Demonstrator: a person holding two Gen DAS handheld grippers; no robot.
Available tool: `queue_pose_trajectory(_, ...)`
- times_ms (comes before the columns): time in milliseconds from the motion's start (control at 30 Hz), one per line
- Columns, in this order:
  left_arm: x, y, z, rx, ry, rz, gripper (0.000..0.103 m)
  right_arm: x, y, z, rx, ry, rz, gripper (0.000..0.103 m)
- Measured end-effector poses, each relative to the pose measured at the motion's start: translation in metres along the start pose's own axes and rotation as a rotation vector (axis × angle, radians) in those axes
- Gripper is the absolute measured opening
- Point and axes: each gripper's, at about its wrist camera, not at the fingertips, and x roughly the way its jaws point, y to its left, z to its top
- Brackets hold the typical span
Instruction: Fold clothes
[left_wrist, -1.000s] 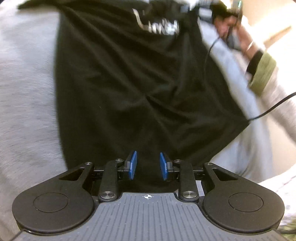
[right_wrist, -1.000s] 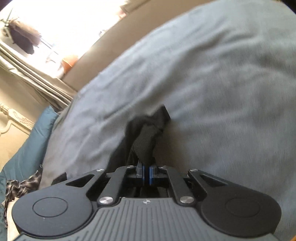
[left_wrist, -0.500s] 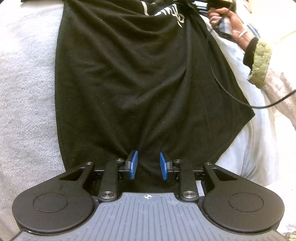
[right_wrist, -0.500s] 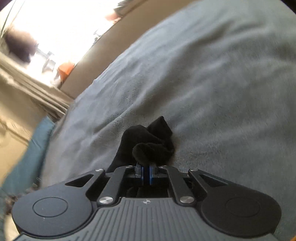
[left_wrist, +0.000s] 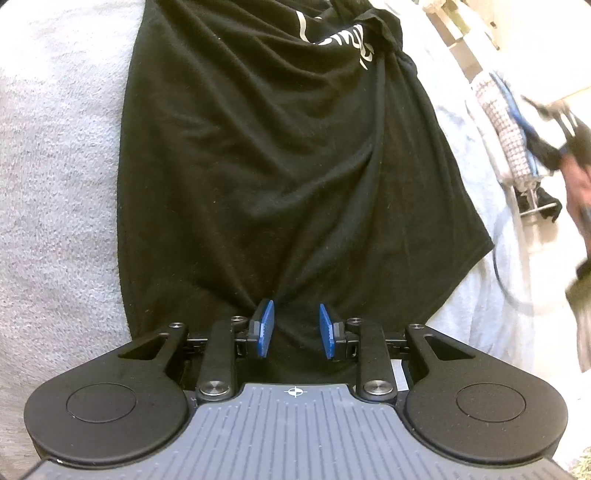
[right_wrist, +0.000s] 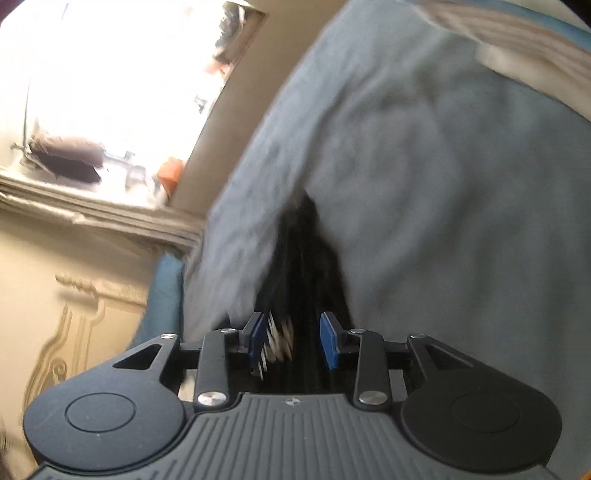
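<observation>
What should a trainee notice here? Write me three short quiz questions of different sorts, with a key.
1. True or false: the black shirt lies spread on a bare wooden table.
2. Multiple choice: the white lettering on the shirt sits A) right at the left gripper, B) at the shirt's far end from it, C) under the shirt, out of sight.
3. Fill in: the pads inside the left gripper's jaws are coloured ____.

Key: 1 false, it lies on a pale grey blanket; 2 B; 3 blue.
</observation>
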Motion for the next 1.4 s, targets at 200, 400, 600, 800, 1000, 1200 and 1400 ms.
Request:
queue_pose_trajectory(200,-0.001,0.000,-0.002,-0.017,-0.017,-0.008,0.027,-0.009,-0.025,-0.074,-0.075,0.103,-0.279,0.035)
queue_pose_trajectory(400,-0.003,0.001,-0.008,-0.038,-0.032,0.006,0.027,0.014,-0.034,-0.112,-0.202,0.134,-0.430,0.029)
queue_pose_trajectory(600,-0.003,-0.002,-0.010,-0.029,-0.037,0.027,0.027,0.001,-0.026,-0.126,-0.247,0.057,-0.456,0.003)
queue_pose_trajectory(800,-0.003,-0.002,-0.013,-0.032,-0.047,0.026,0.027,-0.014,-0.047,-0.136,-0.175,0.039,-0.473,0.004)
queue_pose_trajectory(1000,-0.006,-0.002,-0.015,-0.041,-0.061,0.029,0.027,-0.020,-0.025,-0.141,-0.221,-0.058,-0.512,0.007)
queue_pose_trajectory(1200,-0.005,-0.011,-0.022,-0.007,-0.089,0.075,0.027,-0.017,0.040,-0.149,-0.446,-0.106,-0.450,0.015)
queue_pose_trajectory(1400,-0.010,-0.020,-0.028,0.023,-0.116,0.081,0.029,0.016,0.099,-0.162,-0.599,-0.028,-0.291,0.019)
